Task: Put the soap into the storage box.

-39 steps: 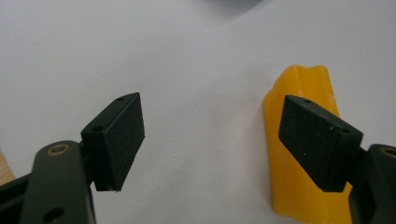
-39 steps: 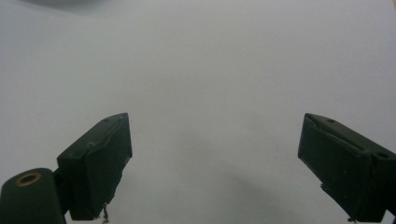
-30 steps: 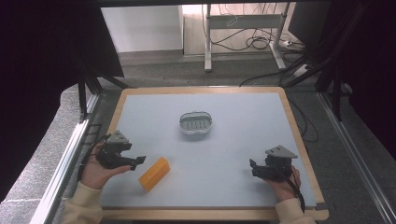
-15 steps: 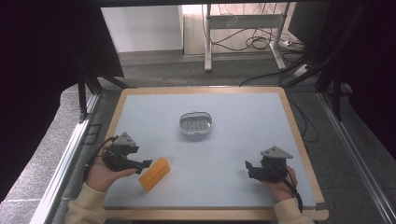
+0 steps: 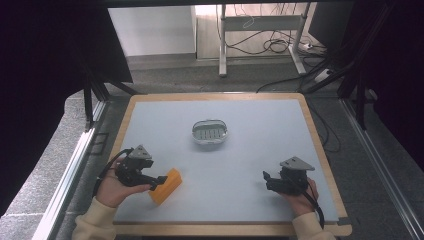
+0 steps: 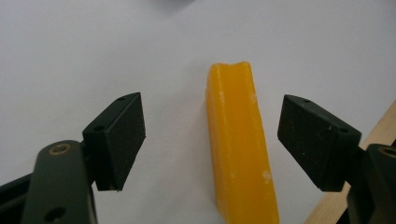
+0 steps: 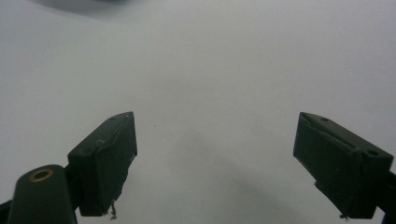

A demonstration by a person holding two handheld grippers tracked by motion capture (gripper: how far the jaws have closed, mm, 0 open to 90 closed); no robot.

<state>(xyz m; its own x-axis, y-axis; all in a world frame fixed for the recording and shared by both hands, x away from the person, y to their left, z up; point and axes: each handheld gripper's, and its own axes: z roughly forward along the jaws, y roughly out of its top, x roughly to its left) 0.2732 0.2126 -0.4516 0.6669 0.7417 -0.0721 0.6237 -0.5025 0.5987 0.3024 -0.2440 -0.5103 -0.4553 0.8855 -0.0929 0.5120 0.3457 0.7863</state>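
The left hand-held gripper (image 6: pixel 210 140) stands released, its jaws wide with the yellow block (image 6: pixel 240 144) lying on the table (image 5: pixel 260 150) between them, touching neither pad. Nothing blocks the way. Well ahead of it sits a small oval dish (image 5: pixel 210 133); its contents cannot be told. The right hand-held gripper (image 7: pixel 215 163) is released too, over bare table.

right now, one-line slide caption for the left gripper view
Left gripper, jaws open, straddling a long yellow-orange soap-like bar lying untouched on the pale grey table mat.

A yellow-orange soap bar (image 5: pixel 166 185) lies flat near the table's front-left corner.
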